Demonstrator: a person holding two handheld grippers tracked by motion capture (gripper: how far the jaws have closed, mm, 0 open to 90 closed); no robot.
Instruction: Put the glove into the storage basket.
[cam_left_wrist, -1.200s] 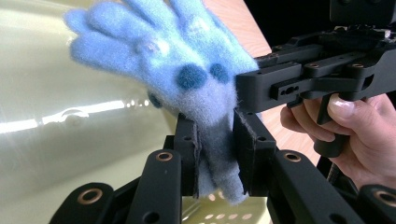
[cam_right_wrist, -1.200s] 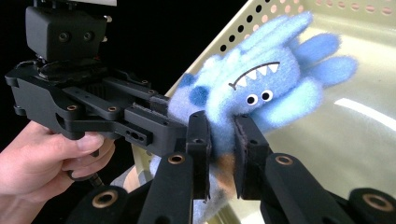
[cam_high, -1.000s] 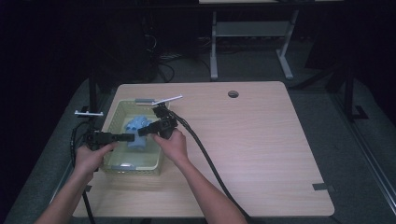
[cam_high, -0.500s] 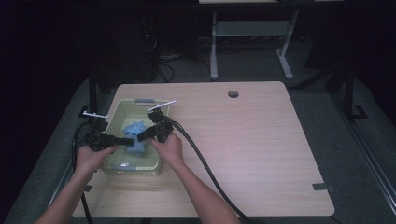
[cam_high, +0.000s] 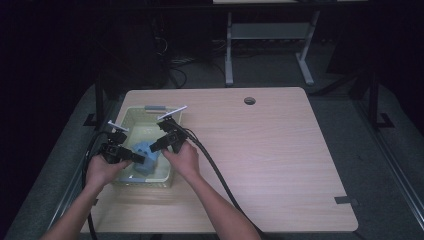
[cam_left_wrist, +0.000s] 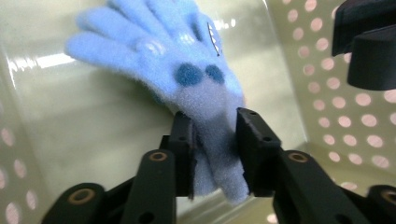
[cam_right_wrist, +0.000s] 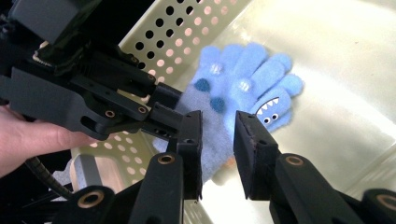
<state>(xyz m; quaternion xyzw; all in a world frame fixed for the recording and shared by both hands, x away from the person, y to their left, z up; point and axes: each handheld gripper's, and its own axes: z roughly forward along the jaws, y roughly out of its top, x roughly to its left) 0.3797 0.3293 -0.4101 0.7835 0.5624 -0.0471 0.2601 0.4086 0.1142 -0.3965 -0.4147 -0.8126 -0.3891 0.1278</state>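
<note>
A light blue knitted glove (cam_high: 146, 156) with dark spots and a toothy face lies in the pale green perforated basket (cam_high: 131, 114) at the table's left. Both grippers reach into the basket and meet at its cuff. In the left gripper view the glove (cam_left_wrist: 187, 70) spreads against the basket, its cuff running between the jaws of my left gripper (cam_left_wrist: 213, 126), which have just been opening; the fleece still brushes the pads. My right gripper (cam_right_wrist: 218, 126) has also just been opening and straddles the cuff of the glove (cam_right_wrist: 243, 88) loosely, opposite my left gripper (cam_right_wrist: 173, 109).
The basket's walls (cam_right_wrist: 187, 28) stand close around both grippers. A small grey block (cam_high: 155, 107) sits on the basket's far rim. Black cables (cam_high: 220, 175) trail back over the wooden table (cam_high: 280, 150), which has a round hole (cam_high: 249, 100) near its far edge.
Both hands have sunk lower into the basket and come toward its near side with the glove. Both pairs of jaws have parted a little around the cuff.
</note>
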